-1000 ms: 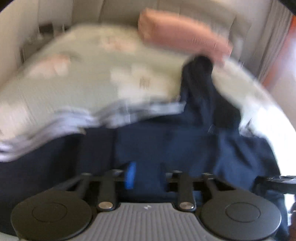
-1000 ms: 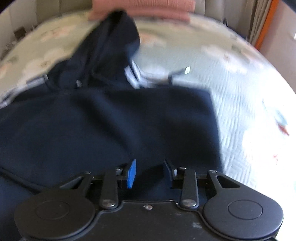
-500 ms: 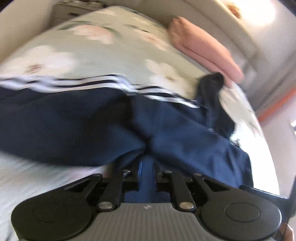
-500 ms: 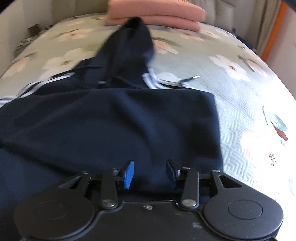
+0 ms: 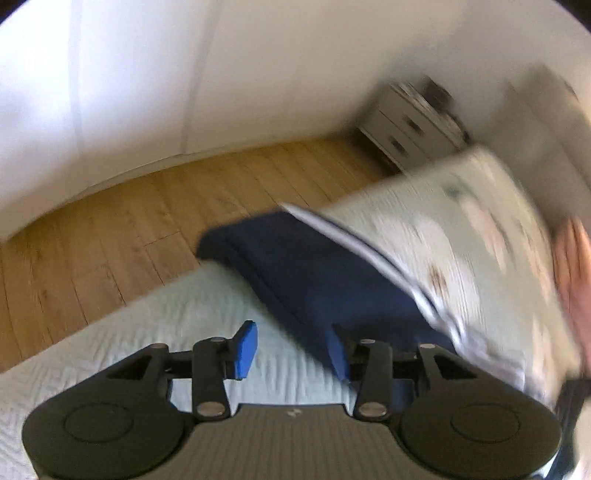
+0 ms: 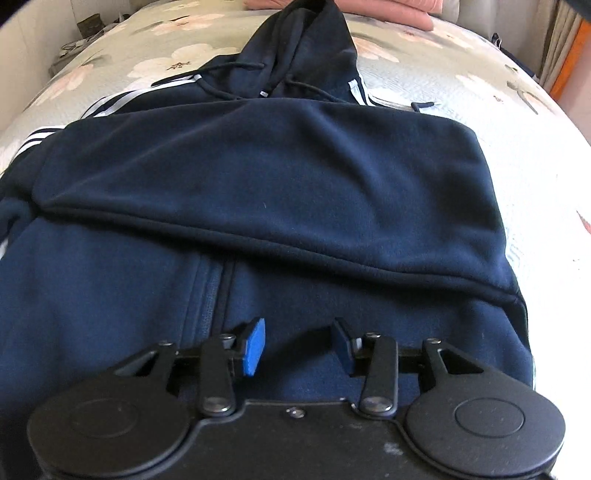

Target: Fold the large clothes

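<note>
Navy fleece fills the right wrist view: a hooded zip sweatshirt (image 6: 258,177) lies flat on the bed (image 6: 535,155), soft and matte, with one thick panel folded across its chest so a rounded, seamed hem runs left to right over the zipper line. White stripes edge the shoulders, thin drawcords curl below the hood (image 6: 306,40), and the hood points toward a folded pink blanket (image 6: 388,9) at the far end. The bedspread is pale green quilted cloth with a stitched geometric texture and printed blossoms. The right gripper (image 6: 297,343) hangs low over the lower front of the sweatshirt, jaws spread wide with nothing between the blue pads, the zipper placket just left of the left pad (fabric sits under the fingers, but contact is not clear). Over to the left wrist view, heavily blurred: the left gripper (image 5: 291,349) also has its jaws apart and empty, above quilted bedspread, with a navy sleeve (image 5: 306,266) running from its right finger out to the edge of the bed, white stripes along its far side. Beyond lie honey-coloured wooden floorboards (image 5: 129,206), a plain white wall (image 5: 184,74) and a grey chest of drawers (image 5: 410,125) in the corner.
</note>
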Tool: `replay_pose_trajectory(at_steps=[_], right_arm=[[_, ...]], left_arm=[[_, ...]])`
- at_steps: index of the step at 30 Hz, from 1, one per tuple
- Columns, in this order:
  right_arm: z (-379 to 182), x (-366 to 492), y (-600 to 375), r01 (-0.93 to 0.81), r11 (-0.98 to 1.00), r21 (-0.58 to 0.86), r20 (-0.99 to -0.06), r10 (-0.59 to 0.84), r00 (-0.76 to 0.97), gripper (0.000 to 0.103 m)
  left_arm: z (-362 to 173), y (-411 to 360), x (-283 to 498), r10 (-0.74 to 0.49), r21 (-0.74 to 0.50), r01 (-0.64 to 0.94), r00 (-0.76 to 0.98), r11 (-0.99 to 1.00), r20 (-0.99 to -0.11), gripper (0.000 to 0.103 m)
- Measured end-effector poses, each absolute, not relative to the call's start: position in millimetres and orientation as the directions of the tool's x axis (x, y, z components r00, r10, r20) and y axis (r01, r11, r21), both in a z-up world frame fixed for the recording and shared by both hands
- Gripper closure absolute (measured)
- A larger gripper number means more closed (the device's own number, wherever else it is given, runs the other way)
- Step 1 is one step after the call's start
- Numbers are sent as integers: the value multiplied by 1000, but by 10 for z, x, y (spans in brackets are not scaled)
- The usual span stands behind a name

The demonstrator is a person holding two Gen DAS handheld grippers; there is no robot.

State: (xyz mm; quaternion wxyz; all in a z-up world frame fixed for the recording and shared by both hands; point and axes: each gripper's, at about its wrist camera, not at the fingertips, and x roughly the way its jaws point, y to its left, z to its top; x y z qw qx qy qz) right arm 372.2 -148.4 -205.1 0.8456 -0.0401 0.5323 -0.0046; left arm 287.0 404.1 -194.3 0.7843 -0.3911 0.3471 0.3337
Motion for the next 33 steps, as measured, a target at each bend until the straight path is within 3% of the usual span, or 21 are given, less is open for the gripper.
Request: replay_pose_trajectory(at_steps=[4,8,12,13,14,15,17,20,25,27,30,31,32,33], right_arm=[[-2040,3714,-1477,-59,994,-95,-897,-60,438,51],[-2046,3691,-1505,-43,996,-76,-897,-49,439,50],[-2061,3684,-1497,-42,996,-74,-895,-47,443,50],[-2058,3677,-1498,-41,996,-73,-895,-47,443,50],[-2060,3684,-1498,-41,997,-72,-896,-46,442,50],[-2057,3685,-1503,-38,997,-69,-896,-45,441,50],[-2048,3690,-1513,-32,998,-62,-898,-41,438,50],[-2023,3705,-1550,-13,999,-43,-903,-33,428,50],[-1948,3636,-1617,31,1000,-6,-905,-19,425,50],[-1898,3593,-1639,41,999,3,-901,-16,433,50],[-1753,3532,-1723,65,998,7,-883,-25,469,50],[-1702,3514,-1767,78,997,3,-874,-35,484,50],[-1658,3501,-1816,94,996,-5,-867,-51,496,48],[-1627,3494,-1863,107,994,-13,-862,-66,503,48]], left_arm=[[-2067,4289,2867,254,-474,-821,556,318,-791,48],[-2283,4444,3002,234,-487,-831,547,271,-804,48],[-2355,4460,3242,278,-391,-856,488,339,-827,50],[-2334,4449,3317,294,-341,-870,451,355,-843,66],[-2297,4423,3367,308,-317,-874,436,367,-846,93],[-2239,4398,3410,308,-321,-862,452,392,-837,96],[-1997,4218,3508,367,-280,-836,475,471,-800,96],[-1422,3650,3617,404,-240,-700,620,673,-673,96],[-686,2375,3584,197,-214,-337,848,917,-492,96],[-567,1724,3563,72,-160,-157,895,975,-440,95],[-696,782,3634,-194,-92,171,858,981,-475,85],[-810,523,3666,-245,-71,243,826,967,-508,74],[-971,281,3701,-271,-45,296,789,954,-552,56],[-1137,108,3724,-268,-26,314,759,949,-593,51]])
